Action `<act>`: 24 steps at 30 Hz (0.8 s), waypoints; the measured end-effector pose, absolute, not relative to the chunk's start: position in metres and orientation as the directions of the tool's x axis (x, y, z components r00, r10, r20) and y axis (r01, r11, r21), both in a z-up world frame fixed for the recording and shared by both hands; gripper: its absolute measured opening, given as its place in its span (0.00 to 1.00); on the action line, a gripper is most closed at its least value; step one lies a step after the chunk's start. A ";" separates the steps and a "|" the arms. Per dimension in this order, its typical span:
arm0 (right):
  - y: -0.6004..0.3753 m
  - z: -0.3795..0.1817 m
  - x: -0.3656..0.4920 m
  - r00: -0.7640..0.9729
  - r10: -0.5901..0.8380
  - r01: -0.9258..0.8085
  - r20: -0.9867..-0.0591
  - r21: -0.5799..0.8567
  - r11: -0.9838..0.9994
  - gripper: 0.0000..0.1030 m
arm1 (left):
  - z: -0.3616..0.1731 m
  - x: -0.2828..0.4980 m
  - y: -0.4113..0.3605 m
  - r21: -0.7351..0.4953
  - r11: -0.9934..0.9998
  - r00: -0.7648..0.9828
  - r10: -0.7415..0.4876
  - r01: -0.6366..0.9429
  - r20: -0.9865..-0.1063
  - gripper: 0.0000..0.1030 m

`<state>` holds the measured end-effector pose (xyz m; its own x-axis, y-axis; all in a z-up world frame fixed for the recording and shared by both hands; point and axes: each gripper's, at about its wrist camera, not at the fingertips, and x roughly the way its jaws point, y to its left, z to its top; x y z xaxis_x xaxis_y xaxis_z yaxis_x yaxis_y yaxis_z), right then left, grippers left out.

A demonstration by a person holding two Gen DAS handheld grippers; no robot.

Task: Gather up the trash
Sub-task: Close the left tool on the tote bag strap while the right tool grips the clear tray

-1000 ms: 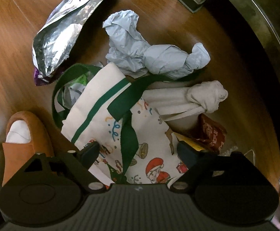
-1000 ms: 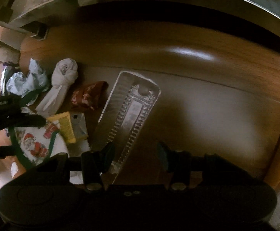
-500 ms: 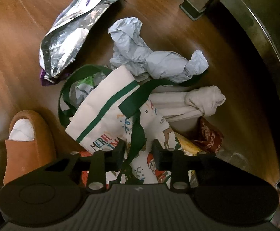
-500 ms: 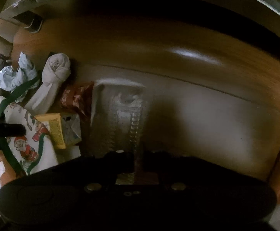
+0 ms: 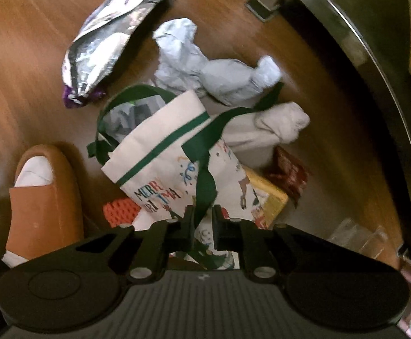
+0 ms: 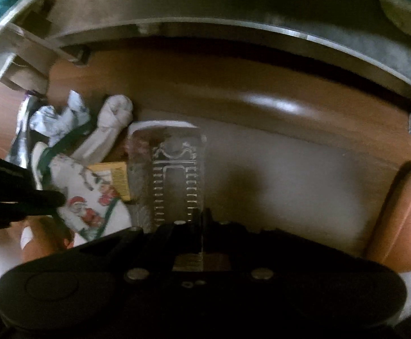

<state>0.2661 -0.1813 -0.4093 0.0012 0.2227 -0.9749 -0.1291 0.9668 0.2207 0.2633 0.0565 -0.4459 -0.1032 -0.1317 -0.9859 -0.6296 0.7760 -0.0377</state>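
Note:
A white Christmas tote bag (image 5: 160, 144) with green straps lies on the wood floor. My left gripper (image 5: 202, 223) is shut on its green strap (image 5: 205, 180). My right gripper (image 6: 202, 226) is shut on a clear plastic tray (image 6: 174, 169) and holds it off the floor beside the bag (image 6: 84, 197). Loose trash lies around the bag: a silver and purple foil bag (image 5: 106, 39), crumpled pale paper (image 5: 205, 67), a knotted white cloth (image 5: 273, 127), a red wrapper (image 5: 290, 169), a yellow carton (image 5: 267, 200) and orange netting (image 5: 118, 212).
A metal furniture frame (image 5: 375, 65) curves along the right, with a foot (image 5: 262, 8) on the floor. A person's orange slipper (image 5: 44, 197) stands at the left of the bag; another slipper (image 6: 397, 212) shows at the right in the right wrist view.
My left gripper closed on the bag's green strap and lifted it a little. My right gripper closed on the clear tray and raised it from the floor.

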 end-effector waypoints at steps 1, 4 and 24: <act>-0.180 -0.406 0.267 0.011 0.220 -0.136 -0.976 0.216 0.967 0.01 | -0.445 0.263 0.056 -0.041 0.780 -0.102 -0.133 -0.624 -0.986 0.11; -0.185 -0.396 0.267 0.029 0.220 -0.134 -0.975 0.214 0.968 0.01 | -0.443 0.259 0.054 -0.069 0.766 -0.097 -0.169 -0.639 -0.981 0.15; -0.198 -0.426 0.274 -0.008 0.217 -0.058 -0.976 0.217 0.975 0.01 | -0.500 0.242 0.026 -0.068 0.806 -0.191 -0.221 -0.588 -0.956 0.29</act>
<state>0.2743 -0.1977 -0.4265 -0.0084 0.2165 -0.9762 -0.0582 0.9745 0.2166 0.2424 0.0257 -0.5005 -0.1910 -0.2206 -0.9565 -0.5882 0.8059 -0.0684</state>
